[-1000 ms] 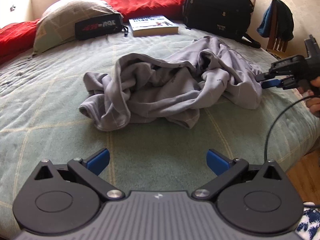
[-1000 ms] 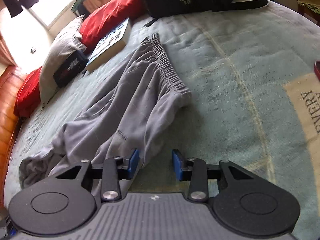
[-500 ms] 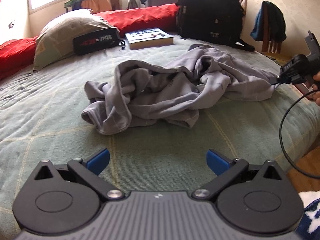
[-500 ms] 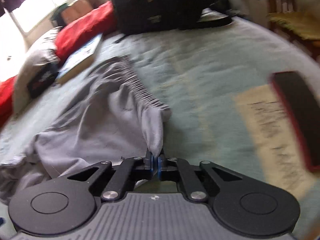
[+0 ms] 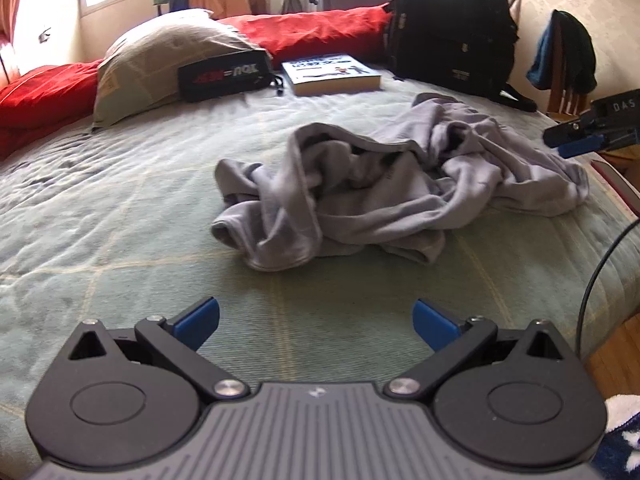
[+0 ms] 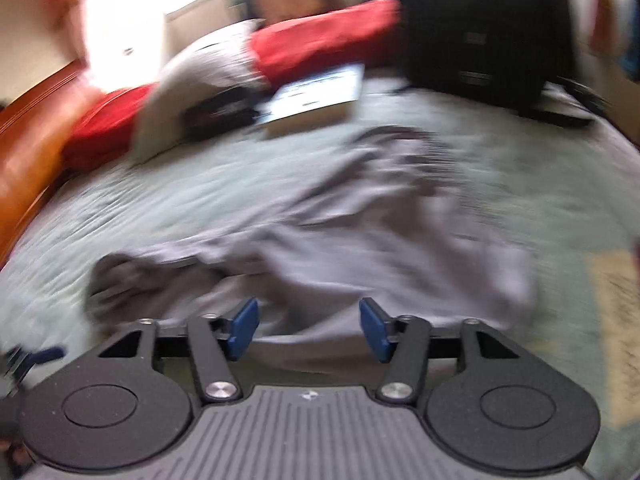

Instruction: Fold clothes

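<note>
Lying on bed: grey garment (image 5: pixel 400 196), crumpled in a heap on the green bedspread (image 5: pixel 120 216), toward its right half; nothing grips it.
Left tool (image 5: pixel 316 322): low over the bedspread near the bed's near edge, tilted downward toward the garment, level across. Jaws stand wide; blue pads (image 5: pixel 198 322) have only bare bedspread between them. Well short of the garment.
Right tool (image 6: pixel 308 330): tilted downward over the garment's near edge, jaws opening. Blue pads (image 6: pixel 244 328) are apart and press on nothing; grey cloth shows beyond the gap, lying on the bed. This view is badly blurred.
Right tool from the left view (image 5: pixel 576 138): at the right edge, above the bed's side, just off the garment's right end, pointing left toward it, clear of the cloth.
Cable (image 5: pixel 600 272): black, curving down past the bed's right side.
Head of bed: pillow (image 5: pixel 160 56) on red cushions (image 5: pixel 320 34), black pouch (image 5: pixel 224 76) against the pillow, book (image 5: pixel 332 74) beside it, black backpack (image 5: pixel 452 28) to the right.
Beyond the bed: dark clothing (image 5: pixel 564 50) draped over a chair.
Person: hands cannot be made out in either view.
</note>
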### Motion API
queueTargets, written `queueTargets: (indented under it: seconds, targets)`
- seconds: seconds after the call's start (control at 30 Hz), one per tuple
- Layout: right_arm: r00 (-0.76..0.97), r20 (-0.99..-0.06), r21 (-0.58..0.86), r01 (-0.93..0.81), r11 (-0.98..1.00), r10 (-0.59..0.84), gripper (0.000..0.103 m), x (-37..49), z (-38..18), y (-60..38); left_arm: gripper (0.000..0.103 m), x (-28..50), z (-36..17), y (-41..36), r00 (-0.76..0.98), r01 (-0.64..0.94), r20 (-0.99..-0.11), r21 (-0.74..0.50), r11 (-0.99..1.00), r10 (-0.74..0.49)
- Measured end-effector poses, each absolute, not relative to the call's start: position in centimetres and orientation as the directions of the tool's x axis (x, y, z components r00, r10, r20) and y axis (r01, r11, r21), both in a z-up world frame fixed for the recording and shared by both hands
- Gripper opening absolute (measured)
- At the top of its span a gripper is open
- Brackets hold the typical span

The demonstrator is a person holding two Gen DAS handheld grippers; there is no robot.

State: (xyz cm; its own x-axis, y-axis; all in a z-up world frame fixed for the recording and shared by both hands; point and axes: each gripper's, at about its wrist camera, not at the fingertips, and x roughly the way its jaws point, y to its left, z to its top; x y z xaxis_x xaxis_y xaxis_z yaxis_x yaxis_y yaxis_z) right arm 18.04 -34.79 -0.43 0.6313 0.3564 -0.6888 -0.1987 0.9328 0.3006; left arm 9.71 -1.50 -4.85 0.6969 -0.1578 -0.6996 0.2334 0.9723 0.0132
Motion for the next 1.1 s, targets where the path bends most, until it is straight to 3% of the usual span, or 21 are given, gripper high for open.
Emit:
queueTargets:
  seconds: [0.27, 0.4, 0.6, 0.9, 1.1]
  targets:
    - [0.536, -0.714, 0.274, -0.380, 0.884, 0.451, 0.076, 19.4, -1.8, -26.1, 0.102, 10.4, -5.6, -0.2, 0.683, 0.205, -0.717, 0.008, 0.979, -0.138]
    - [0.549, -0.699, 0.240, -0.425, 0.873, 0.459, 0.091, 19.8, -2.3, -23.8, 0.102, 11.2, -5.7, 0.0, 0.686, 0.187, -0.720, 0.042, 0.981, -0.100]
    - [0.542, -0.699, 0.215, -0.463, 0.860, 0.467, 0.099, 20.6, -3.6, -22.2, 0.102, 12.8, -6.1, 0.2, 0.688, 0.186, -0.719, 0.043, 0.982, -0.098]
    - [0.527, -0.732, 0.191, -0.450, 0.873, 0.432, 0.103, 21.0, -6.8, -21.8, 0.102, 15.7, -6.6, 0.3, 0.701, 0.169, -0.709, 0.060, 0.984, -0.077]
    - [0.541, -0.725, 0.165, -0.463, 0.871, 0.425, 0.103, 20.6, -7.1, -21.9, 0.102, 16.9, -6.4, 1.3, 0.744, 0.073, -0.667, 0.110, 0.991, 0.019]
